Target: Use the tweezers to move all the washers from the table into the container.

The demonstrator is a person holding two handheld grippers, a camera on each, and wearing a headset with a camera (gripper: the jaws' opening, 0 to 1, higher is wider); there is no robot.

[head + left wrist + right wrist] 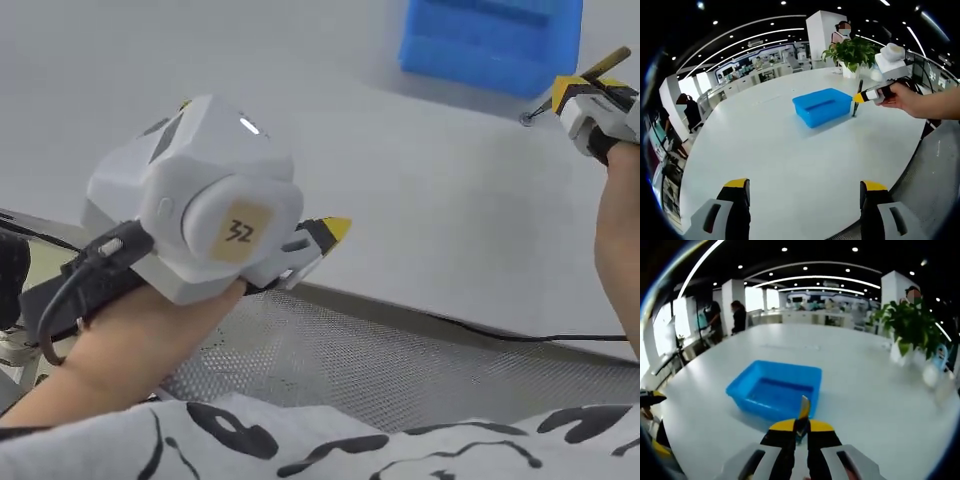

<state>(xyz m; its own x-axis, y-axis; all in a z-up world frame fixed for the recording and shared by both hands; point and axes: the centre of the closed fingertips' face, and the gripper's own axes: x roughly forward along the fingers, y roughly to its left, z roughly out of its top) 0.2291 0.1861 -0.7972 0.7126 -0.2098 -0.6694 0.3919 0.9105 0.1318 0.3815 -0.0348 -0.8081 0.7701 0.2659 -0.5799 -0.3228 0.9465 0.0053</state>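
Observation:
A blue container [490,40] stands on the white table [420,200] at the far side. My right gripper [572,95] is shut on the tweezers [540,108]. Their tip points down at a small grey washer [527,119] lying just right of the container's near corner. In the right gripper view the tweezers [803,412] stick out from my right gripper [796,429] toward the blue container [774,390]. My left gripper [325,235] hovers over the table's near edge. Its jaws stand wide apart and hold nothing, as my left gripper [804,187] shows in its own view, where the container [822,106] lies ahead.
A perforated metal surface [400,370] and a black cable [520,337] lie below the table's near edge. A potted plant [852,55] stands on the table's far side behind the container. People stand in the hall well away from the table.

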